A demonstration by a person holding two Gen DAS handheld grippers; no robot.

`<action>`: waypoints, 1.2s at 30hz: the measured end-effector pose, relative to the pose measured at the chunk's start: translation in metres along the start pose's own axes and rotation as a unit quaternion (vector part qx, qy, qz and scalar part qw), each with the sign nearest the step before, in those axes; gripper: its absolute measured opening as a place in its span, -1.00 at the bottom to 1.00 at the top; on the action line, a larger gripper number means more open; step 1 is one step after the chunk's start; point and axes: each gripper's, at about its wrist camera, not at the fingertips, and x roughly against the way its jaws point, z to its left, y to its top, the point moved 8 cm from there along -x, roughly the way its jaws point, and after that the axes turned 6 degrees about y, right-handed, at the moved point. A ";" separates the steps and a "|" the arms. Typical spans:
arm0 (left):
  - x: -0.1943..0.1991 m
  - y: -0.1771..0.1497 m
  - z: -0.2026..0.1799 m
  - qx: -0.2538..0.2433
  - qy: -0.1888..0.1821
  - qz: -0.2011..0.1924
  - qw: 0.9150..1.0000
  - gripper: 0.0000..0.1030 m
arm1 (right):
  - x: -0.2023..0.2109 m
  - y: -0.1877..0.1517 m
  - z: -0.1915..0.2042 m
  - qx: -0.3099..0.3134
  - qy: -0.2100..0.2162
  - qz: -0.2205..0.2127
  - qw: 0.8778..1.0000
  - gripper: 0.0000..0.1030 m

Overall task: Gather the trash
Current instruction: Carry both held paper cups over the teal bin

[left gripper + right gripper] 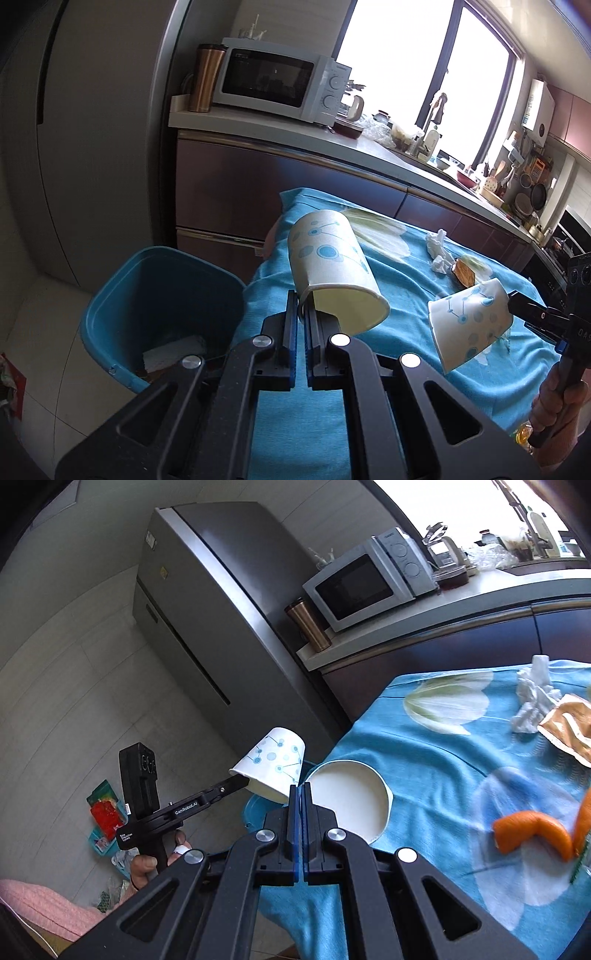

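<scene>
Now, with both tongs, left and right, clamped on paper cup rims, left cup and right cup, carry each past the desk edge over the blue bin before releasing.

text: "GenRobot.AI" | on: side of the left gripper | text: "DAS" | on: side of the right gripper | other small print: too tiny to read

Two paper cups held off the table edge, kitchen behind.

Right gripper, lower centre, pinches the rim of a cup whose mouth faces the lens. Left gripper, left of centre, grips a second cup, tilted. Blue tablecloth at right carries crumpled tissue, orange peel. Fridge and microwave above.
</scene>
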 end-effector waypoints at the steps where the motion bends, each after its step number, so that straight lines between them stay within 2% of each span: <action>1: 0.003 0.001 0.009 0.005 0.006 -0.002 1.000 -0.93 | -0.008 0.002 0.003 0.001 0.007 0.004 1.000 -0.99; 10: 0.012 0.001 0.078 0.038 0.062 -0.004 0.997 -0.93 | -0.070 0.018 0.030 0.022 0.050 0.036 0.998 -0.99; 16: 0.005 -0.006 0.112 0.056 0.086 0.007 0.995 -0.93 | -0.101 0.024 0.038 0.021 0.068 0.049 0.996 -0.99; 24: -0.017 -0.020 0.140 0.065 0.110 0.034 0.991 -0.93 | -0.142 0.024 0.048 0.020 0.081 0.070 0.994 -0.99; 36: -0.065 -0.039 0.160 0.064 0.143 0.079 0.984 -0.93 | -0.198 0.010 0.050 0.014 0.084 0.113 0.990 -0.99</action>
